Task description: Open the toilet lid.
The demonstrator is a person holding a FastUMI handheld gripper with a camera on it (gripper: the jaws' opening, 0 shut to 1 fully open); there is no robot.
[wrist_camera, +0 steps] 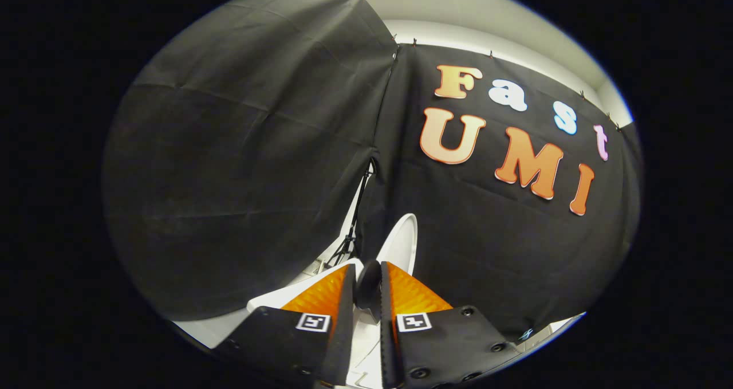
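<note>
standing raised beyond the gripper (366, 274), the lid (401, 243) is judged stiff, smooth; its edge is pinched between nearly closed fingers.

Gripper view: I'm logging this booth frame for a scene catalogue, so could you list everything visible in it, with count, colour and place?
toilet lid: one, white, raised and seen edge-on just beyond the fingertips, against the black cloth.
toilet body: one, white, low beside and under the fingers.
black cloth wall: two hung panels, black, meeting at a seam behind the lid.
stand: one, dark and thin-legged, in the gap where the panels part.
ceiling: white, above the cloth.
gripper: one, fingers close together with a narrow gap; a dark rounded piece sits between the tips; whether they press on anything cannot be told.
</note>
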